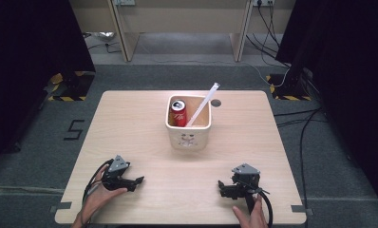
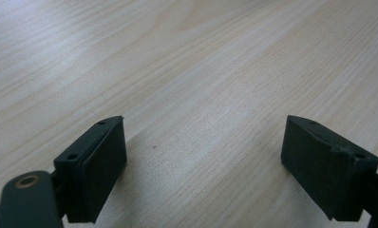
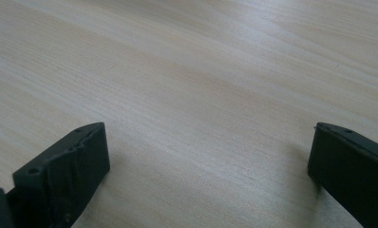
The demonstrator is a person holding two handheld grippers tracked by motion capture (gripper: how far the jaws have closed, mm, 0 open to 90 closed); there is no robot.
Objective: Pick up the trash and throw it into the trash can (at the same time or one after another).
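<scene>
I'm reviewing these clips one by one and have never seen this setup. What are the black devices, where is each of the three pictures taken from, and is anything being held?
No robot here: a person holds a hand-held two-jaw tool in each hand. The high view looks down on a light wooden table from above the person's side. The left gripper and right gripper rest near the front edge, each with a hand behind it.

The other two pictures come from small cameras riding on the grippers, looking along their black jaws. In the left gripper view and the right gripper view the jaws stand wide apart with bare wood between them, so nothing is held.

Farther back stands a cream square plastic bin. Inside it are a red drink can and a long white strip leaning out over the rim.
</scene>
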